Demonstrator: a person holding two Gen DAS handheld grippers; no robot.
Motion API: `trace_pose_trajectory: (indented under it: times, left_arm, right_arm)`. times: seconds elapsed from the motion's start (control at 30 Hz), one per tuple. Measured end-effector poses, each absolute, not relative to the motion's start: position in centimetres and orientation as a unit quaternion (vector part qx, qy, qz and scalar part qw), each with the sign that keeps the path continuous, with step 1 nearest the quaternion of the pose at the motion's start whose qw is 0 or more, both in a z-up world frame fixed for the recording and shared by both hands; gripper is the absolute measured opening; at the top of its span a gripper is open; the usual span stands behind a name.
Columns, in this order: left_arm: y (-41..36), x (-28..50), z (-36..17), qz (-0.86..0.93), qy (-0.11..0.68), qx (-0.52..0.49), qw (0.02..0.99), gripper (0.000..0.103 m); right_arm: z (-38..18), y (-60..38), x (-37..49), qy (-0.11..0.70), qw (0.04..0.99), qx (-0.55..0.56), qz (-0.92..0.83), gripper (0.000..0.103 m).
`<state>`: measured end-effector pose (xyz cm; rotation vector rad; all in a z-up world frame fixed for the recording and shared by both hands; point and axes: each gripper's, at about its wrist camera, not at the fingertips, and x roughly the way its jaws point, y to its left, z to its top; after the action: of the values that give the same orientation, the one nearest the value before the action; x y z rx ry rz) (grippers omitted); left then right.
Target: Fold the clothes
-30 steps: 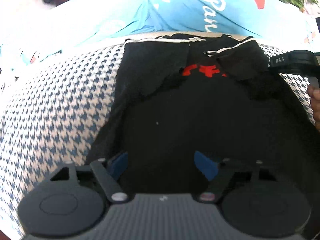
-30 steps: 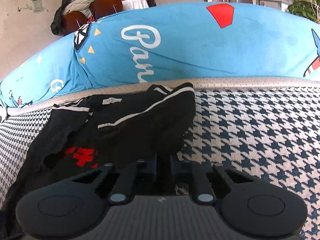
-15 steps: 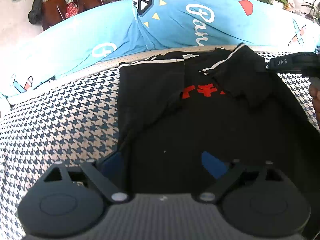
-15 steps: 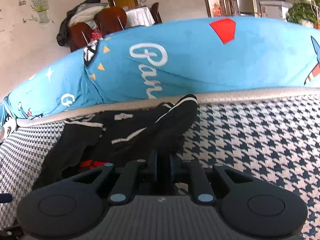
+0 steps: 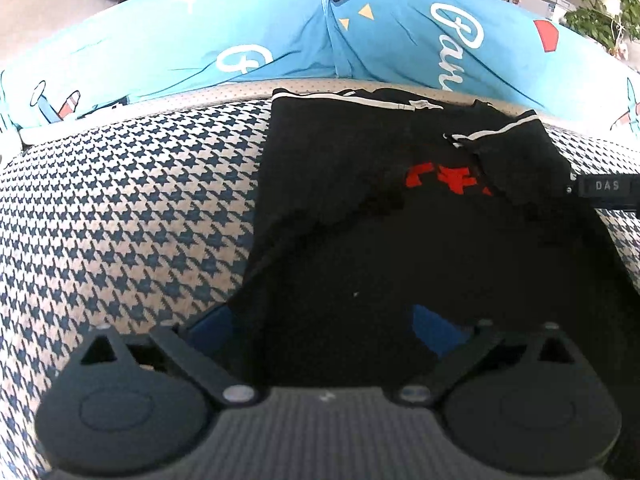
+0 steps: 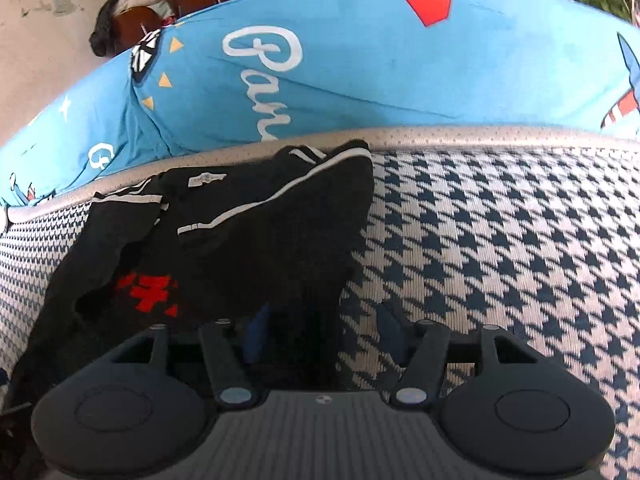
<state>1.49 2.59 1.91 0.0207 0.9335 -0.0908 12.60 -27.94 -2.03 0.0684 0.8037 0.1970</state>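
A black T-shirt (image 5: 420,248) with a red print (image 5: 448,178) and white-striped sleeve cuffs lies spread on a houndstooth-patterned cushion (image 5: 132,208), its collar end toward 12 o'clock, close against a bright blue cover (image 5: 280,28) printed with white script and cartoon planes. Both sleeves are turned inward over the chest; the one at 1 o'clock in the left wrist view partly covers the red print.

The left gripper (image 5: 324,320) sits at the shirt's near hem at 6 o'clock, its blue-padded fingers (image 5: 212,324) spread wide apart with the dark cloth lying between them; it is released, clamping nothing.

In the right wrist view the right gripper (image 6: 324,328) rests at the shirt's right edge, just below the folded sleeve (image 6: 280,216). Its fingers (image 6: 256,336) stand apart, one over the black fabric at 7 o'clock, the other over bare houndstooth at 5 o'clock, so it too is released. From the left wrist camera, its black body marked "DAS" shows at 3 o'clock, beside the sleeve.

Brown chairs (image 6: 172,4) draped with clothing stand beyond the blue cover at 11 o'clock, and a leafy plant (image 5: 608,12) at 1 o'clock.
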Motion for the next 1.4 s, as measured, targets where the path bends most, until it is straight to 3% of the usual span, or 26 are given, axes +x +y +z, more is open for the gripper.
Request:
trace_pose_trajectory:
  times: [0.13,0.2,0.37,1.1,1.4]
  left_arm:
    - [2.3,1.4,1.9,-0.051,0.445,0.021,0.894,0.101]
    - [2.1,1.3,1.8,-0.055,0.442,0.027,0.895,0.101]
    - [2.0,1.1,1.9,-0.053,0.444,0.030,0.894,0.101]
    - [2.1,0.9,2.2,-0.041,0.435,0.032,0.899,0.103]
    - [2.0,0.6,2.5,-0.045,0.425,0.039,0.903,0.103]
  right_arm:
    - [-2.3,-27.5,12.5,0.378,0.920,0.021,0.100,0.052]
    - [-2.2,-27.5,12.5,0.374,0.920,0.025,0.112,0.030]
    - [-2.2,-27.0,12.4,0.365,0.922,0.025,0.125,0.016]
    - [0.9,-26.7,11.2,0.305,0.938,0.050,0.154,0.014]
    - [-0.7,-27.6,11.9,0.343,0.928,0.060,0.134,0.019]
